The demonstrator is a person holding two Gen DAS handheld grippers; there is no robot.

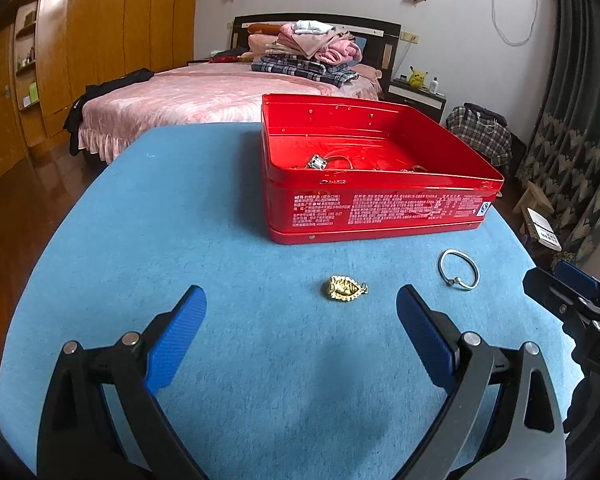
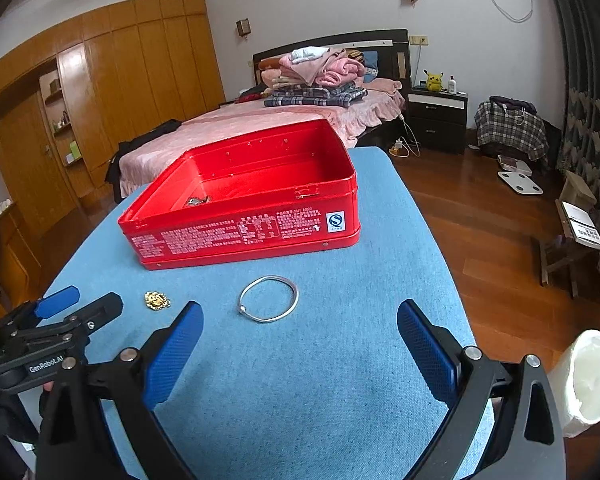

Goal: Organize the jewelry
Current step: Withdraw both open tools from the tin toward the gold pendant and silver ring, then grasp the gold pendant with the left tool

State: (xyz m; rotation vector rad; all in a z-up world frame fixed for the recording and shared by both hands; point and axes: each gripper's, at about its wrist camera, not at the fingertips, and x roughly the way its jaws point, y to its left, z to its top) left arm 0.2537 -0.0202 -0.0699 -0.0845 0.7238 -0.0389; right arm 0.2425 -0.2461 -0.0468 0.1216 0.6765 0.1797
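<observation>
"GenRobot.AI" read white on the left gripper (image 2: 80,300); the red tin (image 1: 376,208) carried dense white print and a blue "S" badge. Two pieces lay loose on the fuzzy blue cloth (image 1: 220,200): one gold filigree pendant (image 1: 345,289), one round silver bangle (image 2: 269,298). More jewelry sat inside the tin. Both the left and the right gripper (image 2: 300,344) were spread wide, empty.
</observation>
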